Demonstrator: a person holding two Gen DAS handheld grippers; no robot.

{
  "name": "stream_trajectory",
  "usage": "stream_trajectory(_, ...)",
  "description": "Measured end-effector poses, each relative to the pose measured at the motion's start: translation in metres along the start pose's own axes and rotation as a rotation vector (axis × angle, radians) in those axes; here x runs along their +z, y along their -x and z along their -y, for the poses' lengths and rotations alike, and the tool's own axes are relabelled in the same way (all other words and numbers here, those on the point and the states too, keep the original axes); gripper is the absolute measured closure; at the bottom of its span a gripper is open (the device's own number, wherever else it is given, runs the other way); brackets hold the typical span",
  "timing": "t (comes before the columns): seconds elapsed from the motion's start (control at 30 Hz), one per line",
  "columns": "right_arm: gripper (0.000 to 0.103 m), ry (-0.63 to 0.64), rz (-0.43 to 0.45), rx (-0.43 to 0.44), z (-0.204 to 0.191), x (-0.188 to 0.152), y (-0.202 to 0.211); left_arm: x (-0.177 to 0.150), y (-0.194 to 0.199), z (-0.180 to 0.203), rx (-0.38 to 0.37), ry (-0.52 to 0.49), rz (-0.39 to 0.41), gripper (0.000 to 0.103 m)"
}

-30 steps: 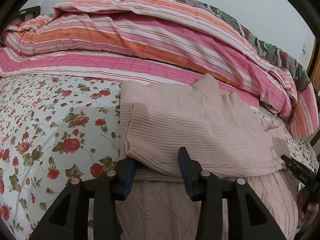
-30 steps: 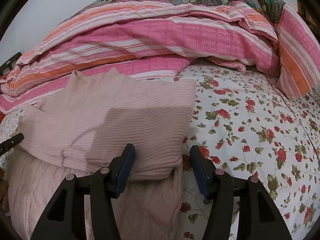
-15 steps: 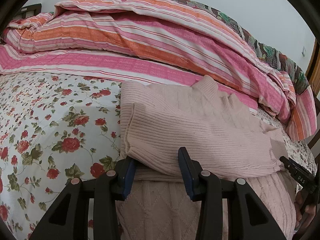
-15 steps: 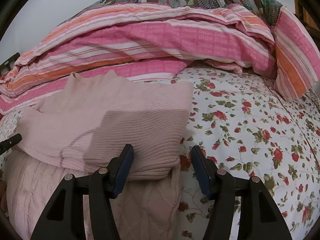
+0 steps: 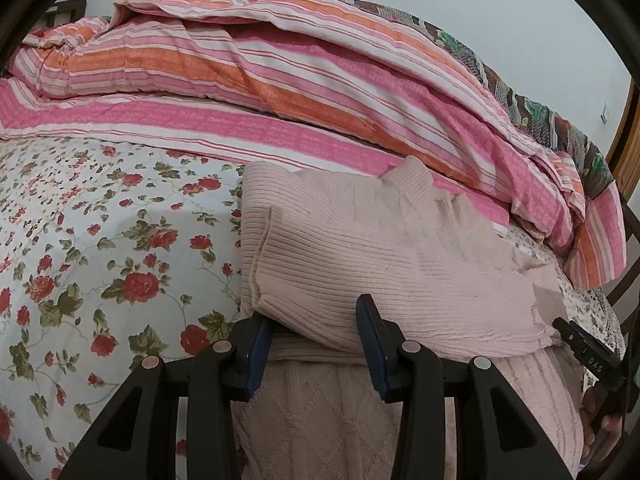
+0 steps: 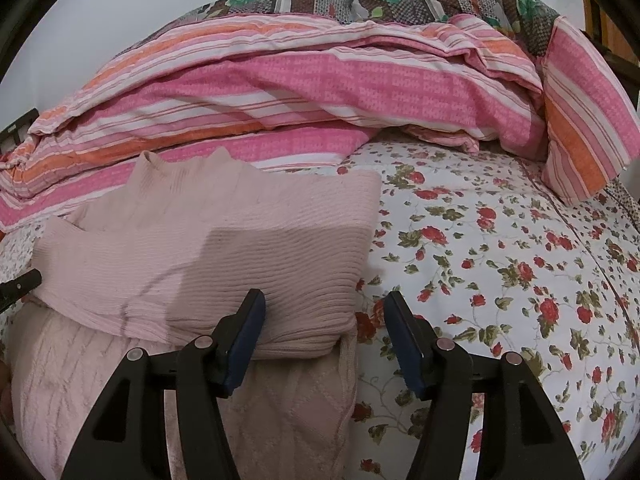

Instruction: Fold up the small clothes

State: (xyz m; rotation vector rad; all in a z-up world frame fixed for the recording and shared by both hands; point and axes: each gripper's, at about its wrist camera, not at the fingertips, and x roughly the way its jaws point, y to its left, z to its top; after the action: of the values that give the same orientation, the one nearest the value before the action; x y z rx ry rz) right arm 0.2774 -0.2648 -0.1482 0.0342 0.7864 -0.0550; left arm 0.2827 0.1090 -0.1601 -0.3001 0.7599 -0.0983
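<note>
A pale pink knit sweater (image 5: 380, 248) lies on the bed, its ribbed sleeves folded across the cable-knit body. My left gripper (image 5: 314, 340) sits at the sweater's left edge. A fold of the knit fills the gap between its blue pads and touches both. My right gripper (image 6: 324, 320) is at the right edge of the sweater (image 6: 240, 240). Its left pad rests against the folded sleeve, its right pad stands clear over the sheet, so it is open. Each gripper's tip shows at the edge of the other's view.
The floral bed sheet (image 5: 100, 260) spreads to the left, and the same sheet (image 6: 500, 260) to the right. A pink and orange striped duvet (image 6: 320, 80) is heaped behind the sweater, with a dark patterned blanket (image 6: 400, 0) on top. A hand (image 5: 600, 420) shows at the lower right.
The right gripper's jaws stand slightly wider apart than a second ago. The left gripper and the sweater have stayed as they were.
</note>
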Motion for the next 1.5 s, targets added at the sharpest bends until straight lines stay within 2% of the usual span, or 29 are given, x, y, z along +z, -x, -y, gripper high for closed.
stream_trajectory(0.27, 0.042, -0.018, 0.019, 0.011, 0.002, 0.000, 0.003, -0.001, 0.001, -0.001, -0.014, 0.012, 0.006, 0.064)
stream_trajectory(0.37, 0.042, -0.028, 0.028, 0.018, 0.004, 0.000, 0.004, -0.001, 0.004, 0.000, -0.024, 0.016, 0.014, 0.060)
stream_trajectory(0.57, 0.040, -0.045, 0.050, 0.007, 0.006, 0.000, 0.010, -0.005, 0.012, -0.005, -0.047, 0.042, 0.009, 0.046)
stream_trajectory(0.63, 0.040, -0.064, 0.056, 0.005, 0.009, -0.003, 0.016, -0.011, 0.018, -0.011, -0.031, 0.067, 0.005, 0.046)
stream_trajectory(0.7, 0.040, -0.087, 0.037, 0.043, 0.014, -0.008, 0.022, -0.016, 0.023, -0.018, -0.037, 0.086, -0.017, 0.046)
stream_trajectory(0.77, 0.040, -0.106, 0.032, 0.048, 0.019, -0.016, 0.030, -0.022, 0.032, -0.022, -0.035, 0.076, -0.021, 0.046)
stream_trajectory(0.83, 0.040, -0.129, 0.033, 0.047, 0.025, -0.027, 0.045, -0.031, 0.045, -0.018, 0.000, 0.023, -0.018, 0.047)
stream_trajectory(1.0, 0.039, -0.147, 0.000, 0.114, 0.034, -0.060, 0.081, -0.060, 0.077, -0.009, 0.037, -0.099, -0.038, 0.047)
stream_trajectory(1.07, 0.040, -0.114, -0.023, 0.136, 0.033, -0.073, 0.092, -0.069, 0.089, -0.012, 0.038, -0.103, -0.033, 0.047)
stream_trajectory(1.17, 0.040, -0.057, 0.014, 0.070, 0.029, -0.094, 0.117, -0.082, 0.110, -0.022, 0.010, -0.060, -0.037, 0.047)
stream_trajectory(1.23, 0.040, -0.028, 0.022, 0.061, 0.027, -0.107, 0.131, -0.091, 0.125, -0.027, -0.026, -0.036, -0.043, 0.047)
stream_trajectory(1.33, 0.040, 0.001, 0.012, 0.075, 0.022, -0.125, 0.146, -0.107, 0.144, -0.029, -0.050, -0.040, -0.046, 0.047)
stream_trajectory(1.5, 0.040, -0.022, 0.004, 0.126, 0.022, -0.154, 0.167, -0.138, 0.165, -0.031, -0.071, -0.039, -0.061, 0.047)
